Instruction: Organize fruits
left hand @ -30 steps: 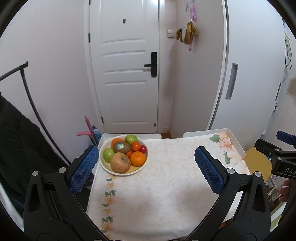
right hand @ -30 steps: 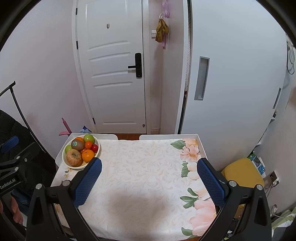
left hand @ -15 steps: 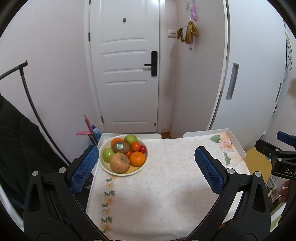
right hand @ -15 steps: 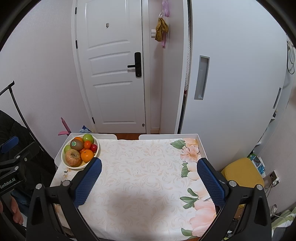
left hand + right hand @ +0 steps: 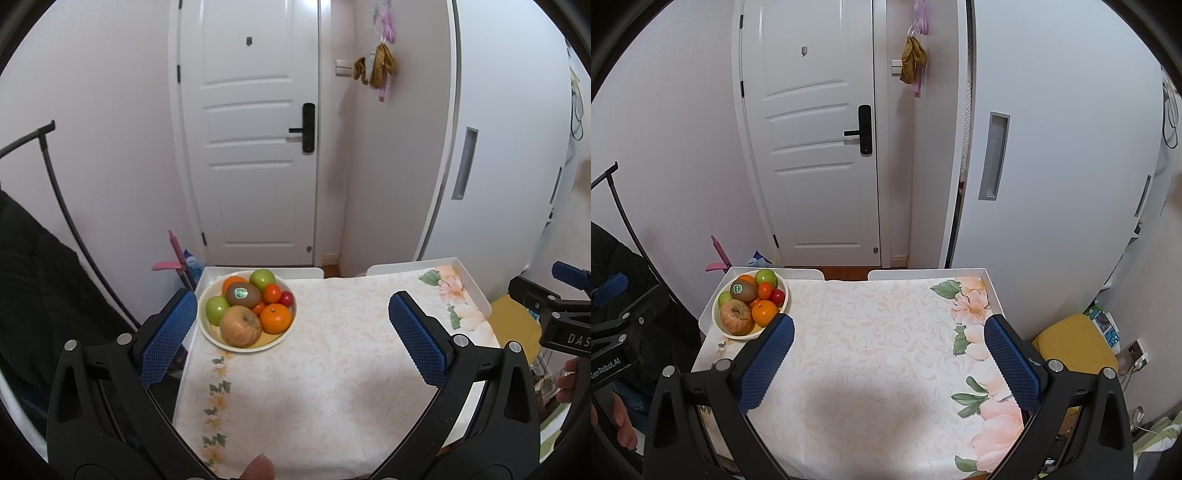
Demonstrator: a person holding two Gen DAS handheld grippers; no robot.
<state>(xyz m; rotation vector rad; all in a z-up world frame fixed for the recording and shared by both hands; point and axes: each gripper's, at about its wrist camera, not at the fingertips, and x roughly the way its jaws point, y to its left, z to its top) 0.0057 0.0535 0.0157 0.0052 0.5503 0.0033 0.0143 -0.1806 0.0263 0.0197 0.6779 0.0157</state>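
A small table [image 5: 332, 387] covered with a cream flowered cloth stands in front of a white door [image 5: 251, 147]. At the table's far left corner sits a shallow pale bowl [image 5: 221, 338] piled with fruit. In the left wrist view the fruit can be told apart: a large yellowish-brown apple [image 5: 241, 325] at the front, an orange [image 5: 275, 318] just beside it on the right, a brown kiwi [image 5: 243, 294] with a green sticker on top of the pile, a green apple [image 5: 217, 309] on the left, another green apple [image 5: 262, 278] at the back, a second orange [image 5: 233, 283] behind the kiwi, and a small red fruit [image 5: 287, 297] at the right rim. All the fruit lies in the bowl; the rest of the cloth carries only its printed pattern.

The left tool [image 5: 291, 332] is held above the near edge of the table, its two blue-padded fingers spread wide apart with nothing between them. The bowl lies just inside the left finger as seen by that camera.

The right tool [image 5: 888, 354] hangs over the middle of the table, also spread wide and holding nothing. Its left finger overlaps the near rim of the bowl [image 5: 738, 335] in that view; whether it is close cannot be told.

A yellow cushion [image 5: 1075, 343] lies on the floor to the right of the table.
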